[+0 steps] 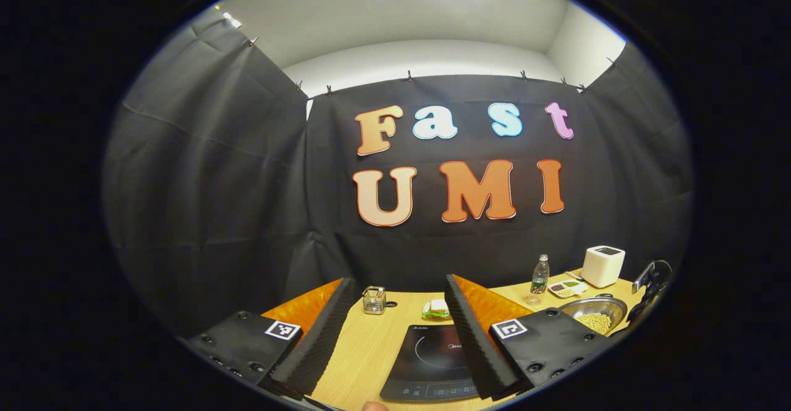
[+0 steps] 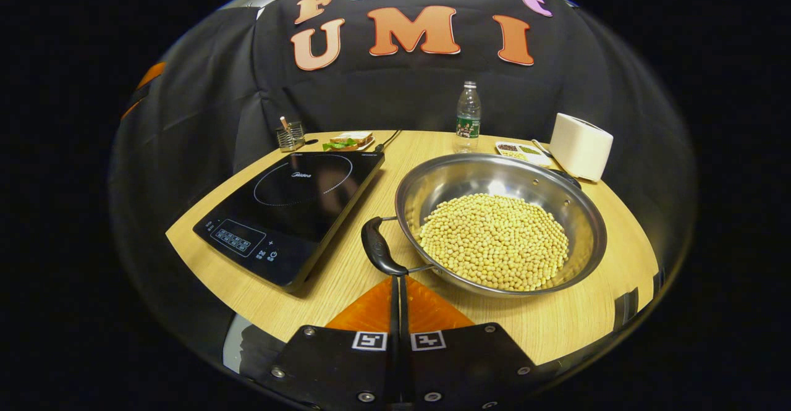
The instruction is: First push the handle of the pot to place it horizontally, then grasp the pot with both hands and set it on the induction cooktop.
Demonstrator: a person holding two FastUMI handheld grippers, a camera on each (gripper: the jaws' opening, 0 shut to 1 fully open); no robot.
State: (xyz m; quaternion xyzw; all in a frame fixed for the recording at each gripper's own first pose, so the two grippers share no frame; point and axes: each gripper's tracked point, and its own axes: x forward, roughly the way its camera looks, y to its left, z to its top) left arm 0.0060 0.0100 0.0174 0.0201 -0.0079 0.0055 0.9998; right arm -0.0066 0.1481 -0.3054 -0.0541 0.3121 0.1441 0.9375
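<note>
We see the counter (image 2: 346,281) ahead of both sets of fingers. In the right gripper view, the induction cooktop (image 2: 290,210) lies left of our fingers, and the pot (image 2: 500,222) of beans sits just ahead and right. Its near handle (image 2: 378,247) nearly meets the fingertips; we cannot tell contact. The right gripper (image 2: 398,287) is pressed together, the left gripper (image 1: 395,318) spread wide, cooktop partly hidden between its fingers.

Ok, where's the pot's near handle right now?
In the right gripper view the pot's near handle sits just ahead of the shut right claw, on the pot side facing the induction cooktop.
</note>
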